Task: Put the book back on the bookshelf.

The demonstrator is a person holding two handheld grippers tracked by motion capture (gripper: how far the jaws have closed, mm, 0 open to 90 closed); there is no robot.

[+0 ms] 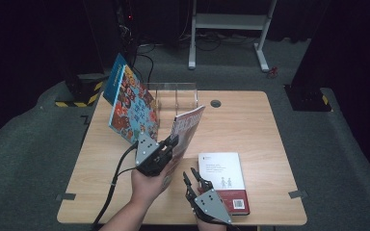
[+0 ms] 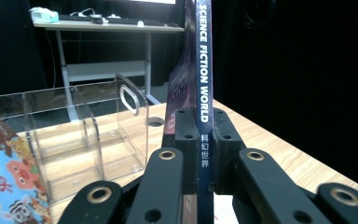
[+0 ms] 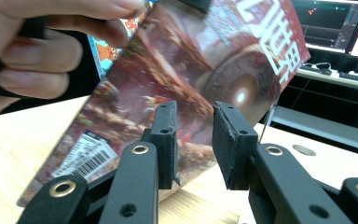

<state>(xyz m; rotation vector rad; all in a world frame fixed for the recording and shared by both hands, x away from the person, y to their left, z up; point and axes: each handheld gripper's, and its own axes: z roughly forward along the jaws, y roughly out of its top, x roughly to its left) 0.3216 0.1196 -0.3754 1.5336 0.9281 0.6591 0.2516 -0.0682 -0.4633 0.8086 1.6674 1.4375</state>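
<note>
While clamped upright, magazine point(image 2: 204, 88) fills left tool point(image 2: 200, 140).

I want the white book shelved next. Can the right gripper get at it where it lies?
Probably yes. The right gripper is open and sits just left of the white book, which lies flat with nothing on it; the magazine is held up by the left gripper.

Table evenly lit from above — dark surroundings; near hand point(image 3: 32, 44) blurred

Parted fingers point(image 3: 168, 140), red magazine point(image 3: 205, 70), perhaps untouched
</note>
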